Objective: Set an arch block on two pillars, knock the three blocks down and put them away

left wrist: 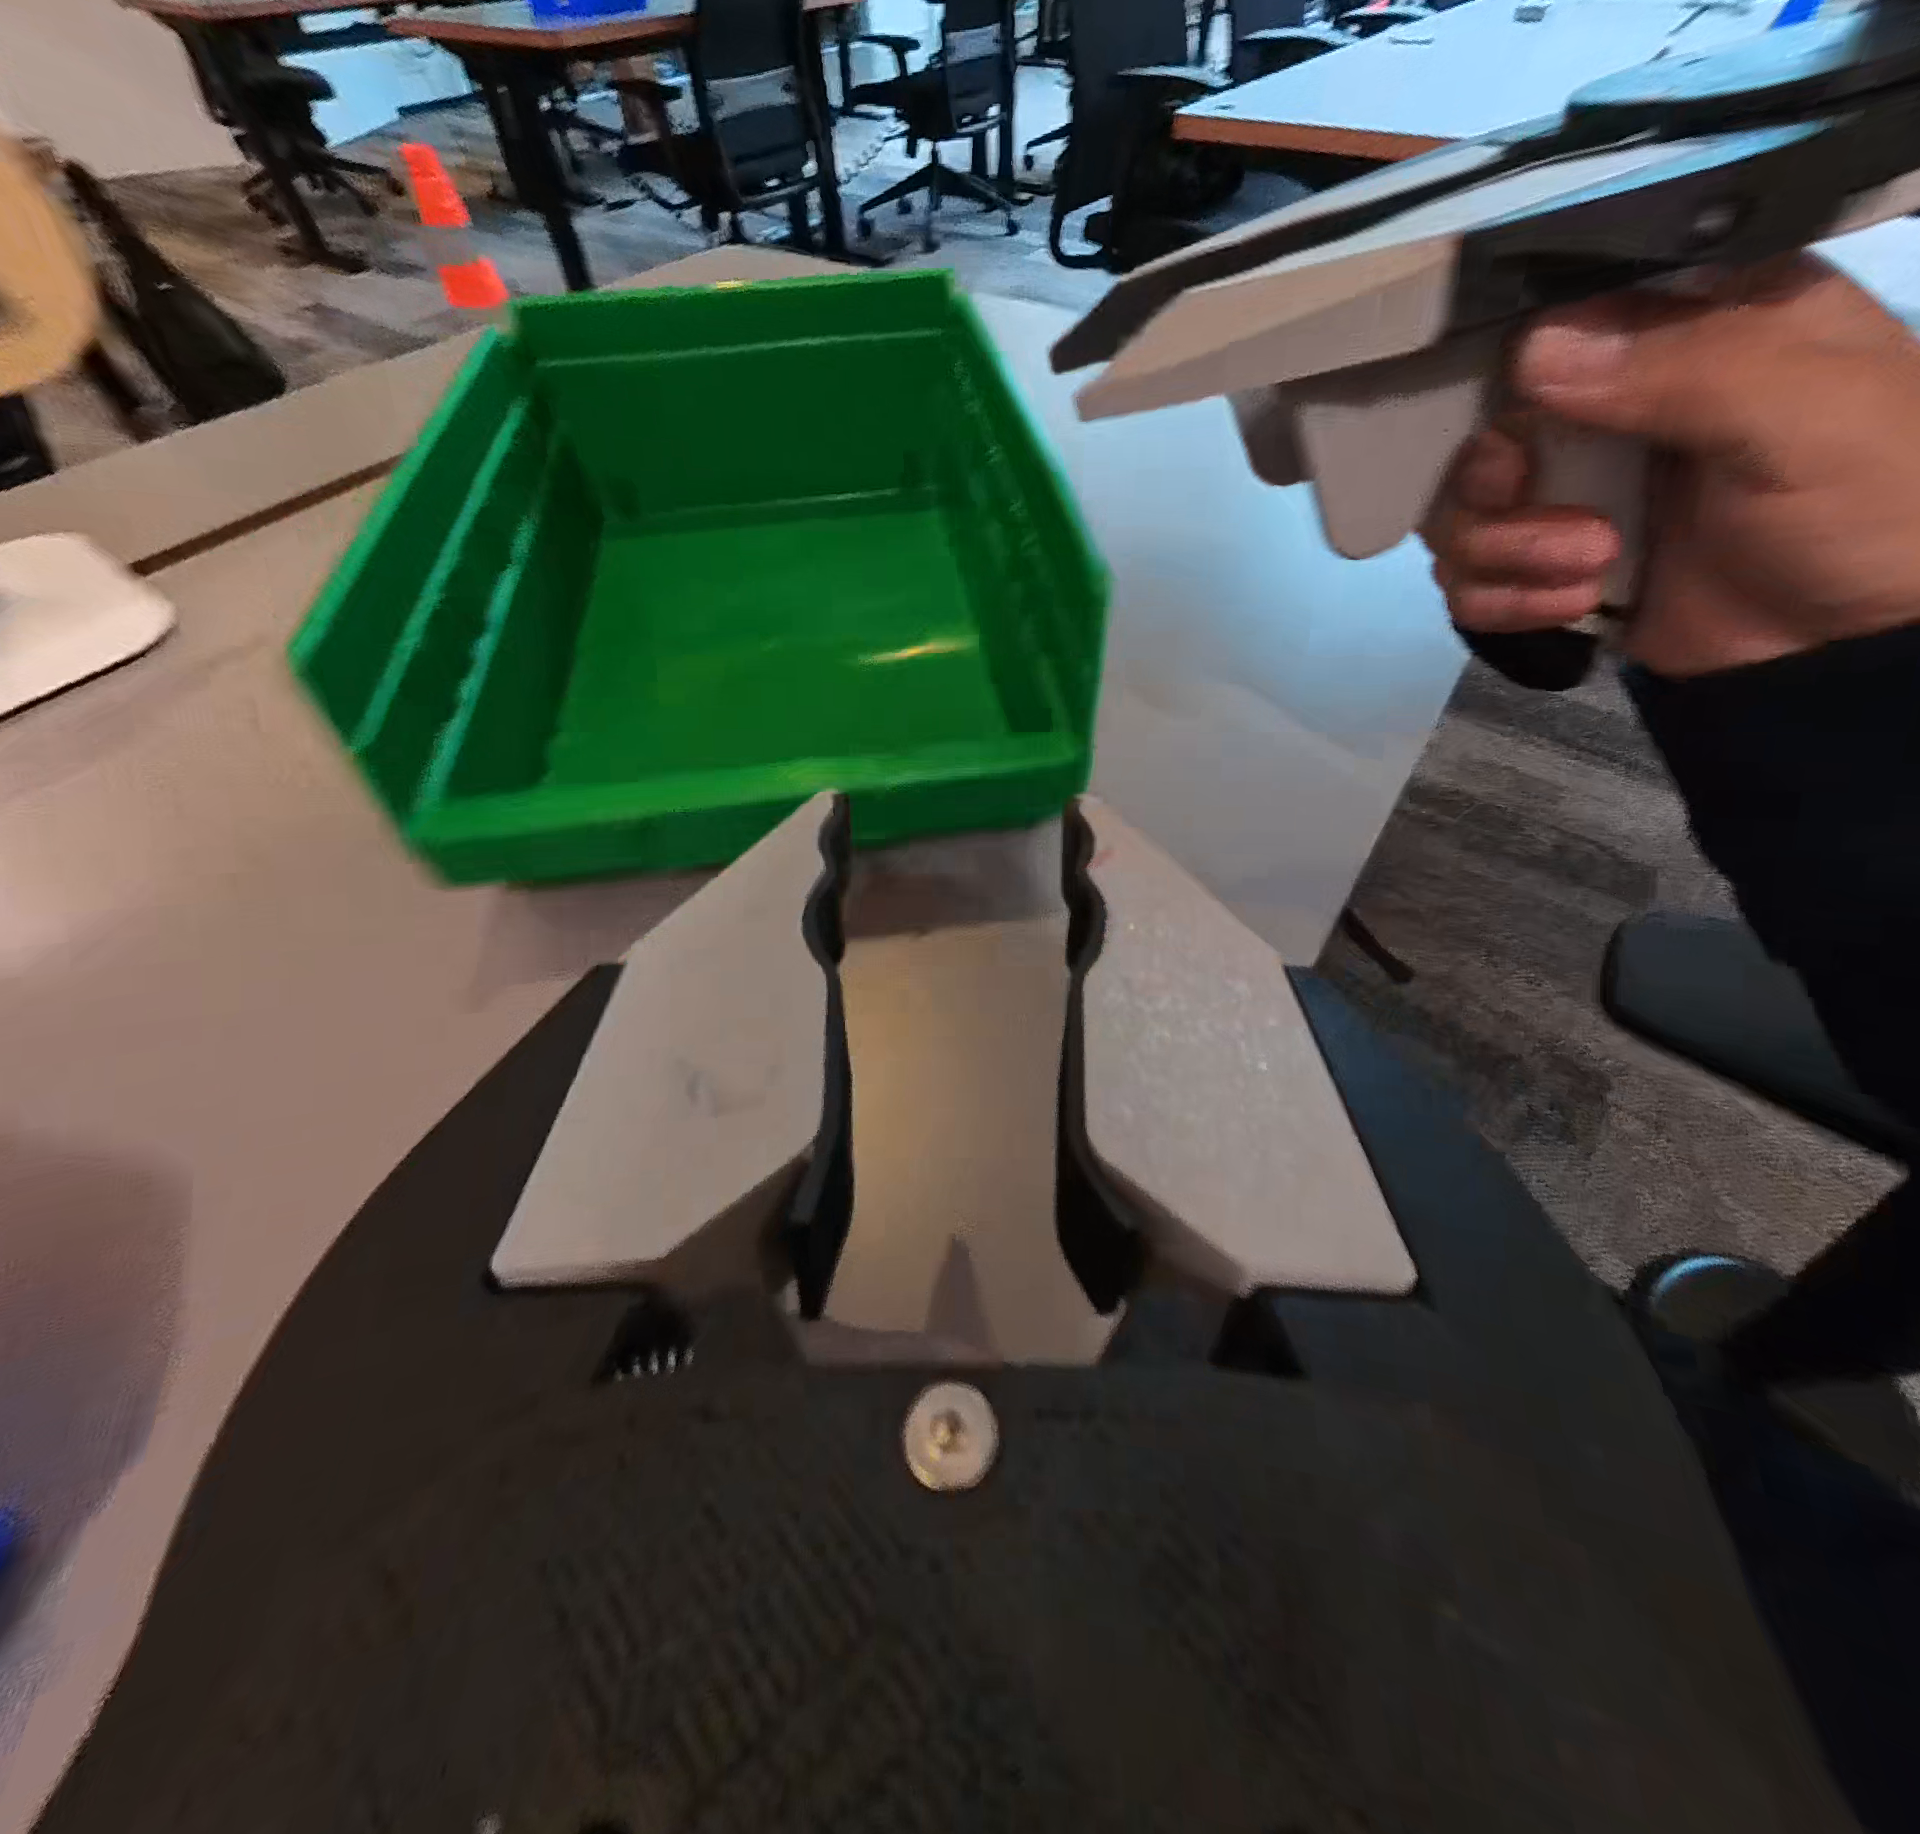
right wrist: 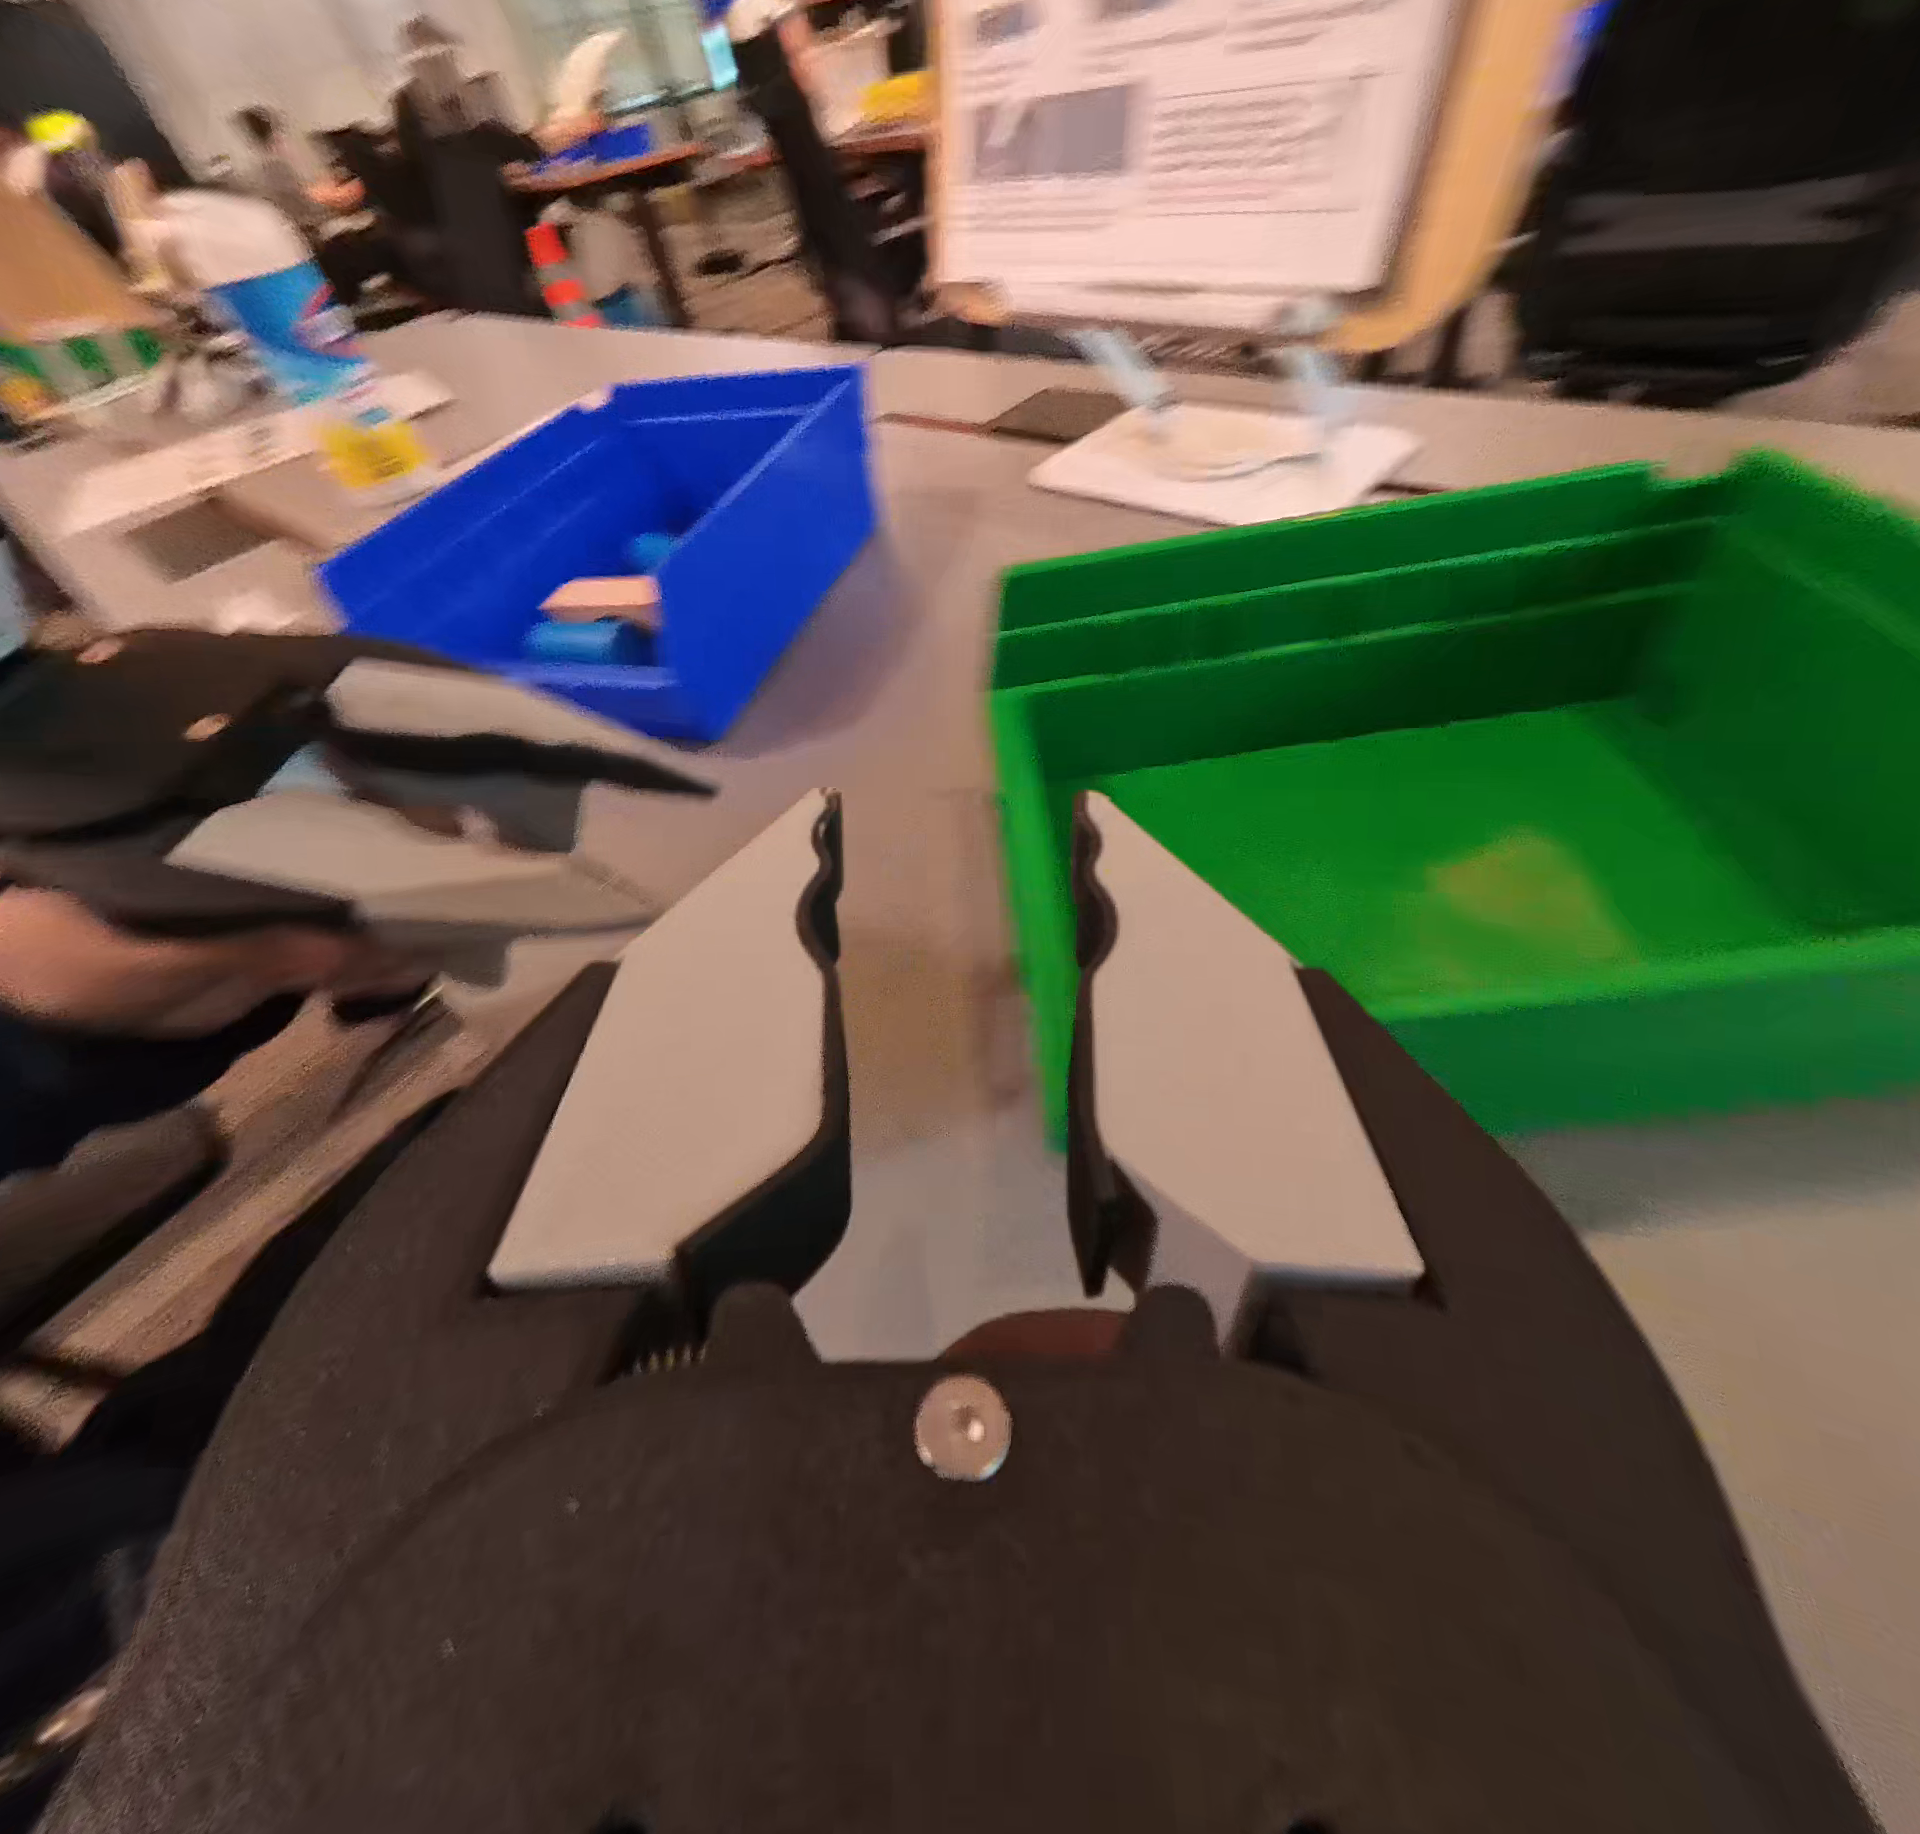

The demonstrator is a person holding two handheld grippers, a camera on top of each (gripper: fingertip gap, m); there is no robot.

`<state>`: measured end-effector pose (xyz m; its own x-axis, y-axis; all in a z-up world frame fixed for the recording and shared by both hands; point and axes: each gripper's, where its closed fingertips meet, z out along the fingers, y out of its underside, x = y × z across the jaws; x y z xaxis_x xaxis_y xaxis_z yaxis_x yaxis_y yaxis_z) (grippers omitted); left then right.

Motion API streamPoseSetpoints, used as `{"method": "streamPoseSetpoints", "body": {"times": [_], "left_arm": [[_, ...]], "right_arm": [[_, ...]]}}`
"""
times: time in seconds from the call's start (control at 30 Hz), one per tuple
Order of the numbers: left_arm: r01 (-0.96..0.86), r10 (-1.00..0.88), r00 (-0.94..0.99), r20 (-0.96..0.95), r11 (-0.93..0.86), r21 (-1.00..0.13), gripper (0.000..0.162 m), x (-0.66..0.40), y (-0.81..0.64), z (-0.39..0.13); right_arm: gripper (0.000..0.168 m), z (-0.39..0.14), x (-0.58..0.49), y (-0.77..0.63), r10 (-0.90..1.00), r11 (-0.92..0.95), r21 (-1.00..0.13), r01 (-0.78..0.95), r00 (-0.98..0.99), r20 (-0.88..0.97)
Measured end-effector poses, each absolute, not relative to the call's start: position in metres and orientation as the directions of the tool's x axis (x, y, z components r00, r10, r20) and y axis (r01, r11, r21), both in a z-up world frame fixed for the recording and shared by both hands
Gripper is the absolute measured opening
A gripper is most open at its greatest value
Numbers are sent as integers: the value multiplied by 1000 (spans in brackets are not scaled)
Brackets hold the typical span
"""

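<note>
While both grippers gape empty — blocks [right wrist: 603, 610] in blue bin [right wrist: 769, 537].

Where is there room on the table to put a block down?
The table is bare in the strip between the blue bin and the green bin, and on the near side of the green bin. The green bin shows nothing inside. The blue bin already holds blocks, and the far left end looks cluttered.

Table [right wrist: 935, 558]: grey, bore everything nearby.
Poster board [right wrist: 1174, 101]: stood upright behind the table on a white base.
Traffic cone [left wrist: 442, 226]: orange, on the floor.
Office chairs [left wrist: 758, 91]: dark, beside far desks.
</note>
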<state>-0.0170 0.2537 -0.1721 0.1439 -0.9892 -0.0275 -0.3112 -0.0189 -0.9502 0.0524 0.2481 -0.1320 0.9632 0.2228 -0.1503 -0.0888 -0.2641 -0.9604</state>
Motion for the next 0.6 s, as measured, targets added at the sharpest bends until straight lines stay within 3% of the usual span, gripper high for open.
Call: {"method": "streamPoseSetpoints", "body": {"times": [0.1, 0.17, 0.27, 0.37, 0.4, 0.47, 0.5, 0.53, 0.6], "left_arm": [[-366, -957, 272, -98, -8, -931, 42, -67, 303, -182], [-419, -930, 348, -119, -41, -907, 44, -97, 338, -196], [-466, -880, 460, -120, -124, -876, 47, -147, 388, -218], [-476, -820, 558, -126, -193, -858, 52, -199, 430, -234], [-466, -828, 549, -113, -191, -864, 35, -210, 436, -235], [-428, -839, 541, -48, -226, -875, 27, -227, 445, -235], [-411, -823, 567, -26, -256, -875, 31, -236, 453, -236], [-401, -787, 616, -37, -272, -875, 37, -249, 465, -235], [-384, -702, 707, -90, -273, -882, 78, -276, 486, -230]], "right_arm": [[44, -177, 2, 266, 281, -442, -897, 9, 951, -129], [43, -215, 14, 275, 177, -554, -831, 49, 982, -60], [20, -237, 63, 271, 18, -602, -798, 30, 1000, 25], [0, -231, 121, 255, -131, -577, -811, -92, 991, -19], [6, -228, 151, 248, -226, -562, -818, -124, 974, 7], [20, -227, 200, 231, -378, -565, -808, -169, 923, 71], [40, -225, 208, 226, -397, -565, -805, -183, 915, 71], [38, -222, 201, 229, -362, -553, -813, -182, 931, 38], [41, -210, 171, 243, -243, -489, -857, -165, 969, -48]]}}
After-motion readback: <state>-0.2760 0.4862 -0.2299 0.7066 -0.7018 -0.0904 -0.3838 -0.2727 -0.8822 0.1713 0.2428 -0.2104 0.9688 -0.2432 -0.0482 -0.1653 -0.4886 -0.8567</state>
